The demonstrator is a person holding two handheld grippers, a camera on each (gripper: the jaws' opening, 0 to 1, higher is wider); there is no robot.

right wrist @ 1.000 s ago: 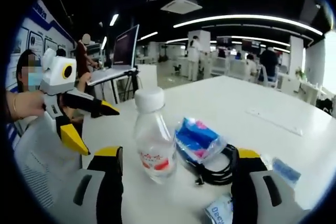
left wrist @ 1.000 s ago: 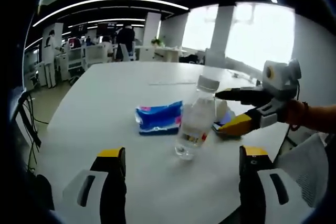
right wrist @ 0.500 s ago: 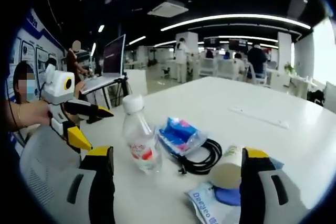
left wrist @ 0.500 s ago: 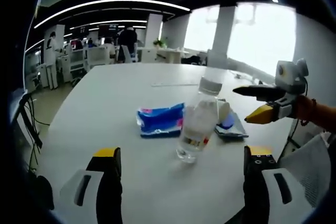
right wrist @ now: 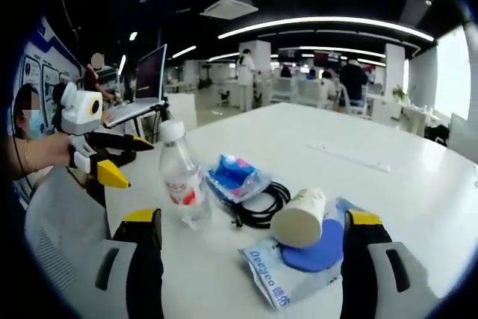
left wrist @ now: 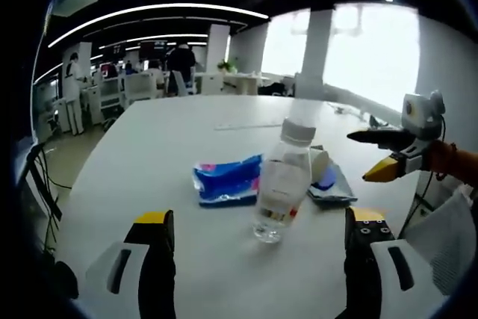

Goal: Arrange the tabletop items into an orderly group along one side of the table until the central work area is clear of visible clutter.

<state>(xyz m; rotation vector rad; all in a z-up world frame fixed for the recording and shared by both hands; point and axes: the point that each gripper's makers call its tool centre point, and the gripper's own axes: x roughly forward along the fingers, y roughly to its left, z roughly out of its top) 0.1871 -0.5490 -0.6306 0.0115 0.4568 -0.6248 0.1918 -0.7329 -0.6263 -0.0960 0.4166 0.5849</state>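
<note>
Both grippers hover wide open and empty over a white table point(left wrist: 149, 155) where the clutter sits in 1 loose cluster near the person's edge. In the left gripper view, the upright plastic bottle point(left wrist: 281, 184) stands directly ahead of the left gripper point(left wrist: 254, 240), between the lines of its 2 spread jaws, with the blue tissue pack point(left wrist: 226, 179) lying flat just behind it and to its left, long side running across the view. The right gripper point(left wrist: 381, 153) reaches in from the right of that view, jaws parted, apart from the pile. In the right gripper view, the right gripper point(right wrist: 250, 240) faces a paper cup point(right wrist: 298, 217) tipped on its side, long axis pointing roughly toward the camera, resting on a blue disc point(right wrist: 312, 252) and a printed packet point(right wrist: 280, 274); the coiled black cable point(right wrist: 261, 203) appears to lie partly under the tissue pack, though the overlap is hard to read. The left gripper point(right wrist: 112, 156) hangs at the left of that view, open. By this layout the bottle is the left gripper's nearer target, the cup the right's.
</note>
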